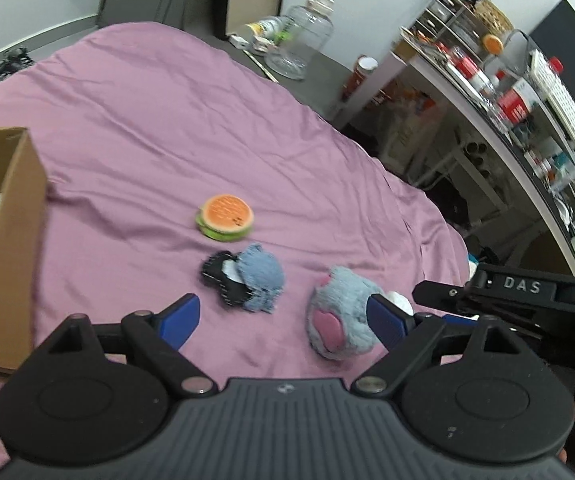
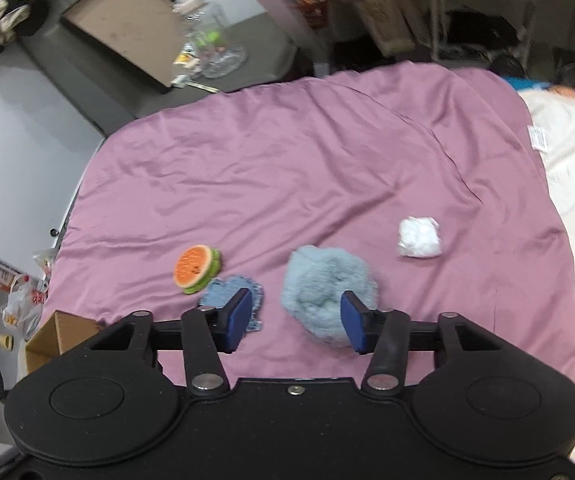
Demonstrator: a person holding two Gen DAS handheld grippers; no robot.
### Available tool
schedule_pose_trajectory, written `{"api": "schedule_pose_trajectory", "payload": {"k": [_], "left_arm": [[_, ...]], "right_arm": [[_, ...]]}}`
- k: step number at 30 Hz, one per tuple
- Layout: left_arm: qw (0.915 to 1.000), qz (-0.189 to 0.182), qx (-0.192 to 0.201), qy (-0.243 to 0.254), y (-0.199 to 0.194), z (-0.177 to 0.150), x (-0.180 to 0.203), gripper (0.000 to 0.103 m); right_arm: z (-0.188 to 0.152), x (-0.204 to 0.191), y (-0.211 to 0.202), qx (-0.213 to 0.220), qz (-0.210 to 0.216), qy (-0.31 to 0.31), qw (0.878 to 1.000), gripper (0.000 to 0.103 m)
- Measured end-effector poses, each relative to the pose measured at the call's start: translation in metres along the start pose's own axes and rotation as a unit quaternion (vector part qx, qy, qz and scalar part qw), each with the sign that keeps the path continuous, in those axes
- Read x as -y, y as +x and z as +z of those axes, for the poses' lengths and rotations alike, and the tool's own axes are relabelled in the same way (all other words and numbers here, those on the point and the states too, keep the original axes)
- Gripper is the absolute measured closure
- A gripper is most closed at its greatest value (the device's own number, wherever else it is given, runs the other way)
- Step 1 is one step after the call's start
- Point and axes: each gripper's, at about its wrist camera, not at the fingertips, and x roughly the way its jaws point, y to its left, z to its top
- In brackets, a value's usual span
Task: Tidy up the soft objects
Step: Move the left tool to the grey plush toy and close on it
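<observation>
Soft even light, fisheye-warped, slightly blurred

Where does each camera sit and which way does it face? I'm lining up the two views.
Left wrist: on the left gripper, looking along its open fingers at the purple bedspread; the right gripper's side shows.
Right wrist: on the right gripper, looking down at the bed; only its own fingers show.
Shared: burger toy, fluffy blue plush, cardboard box.
</observation>
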Motion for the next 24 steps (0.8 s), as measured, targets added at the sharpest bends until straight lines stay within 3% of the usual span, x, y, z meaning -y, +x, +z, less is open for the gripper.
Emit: {"api": "schedule_pose_trajectory", "payload": {"k": [6, 14, 24], "left_arm": [[1.0000, -0.001, -0.007, 0.006, 0.025, -0.007, 0.013, 0.021], [0.9987, -0.016, -0.038, -0.030, 0.064, -0.011, 0.012, 0.048], [0.9973, -0.017, -0.058, -0.041, 0.098, -0.010, 0.022, 0.060]], "right_arm": [[0.003, 0.020, 0.016, -0.019, 0.005, 0.025, 1.000, 0.067], [0.010, 0.028, 0.042, -0.040, -0.006, 0.023, 0.999, 0.072], [0.014, 0.040, 0.069, -0.065, -0.005, 0.027, 0.997, 0.078]]}}
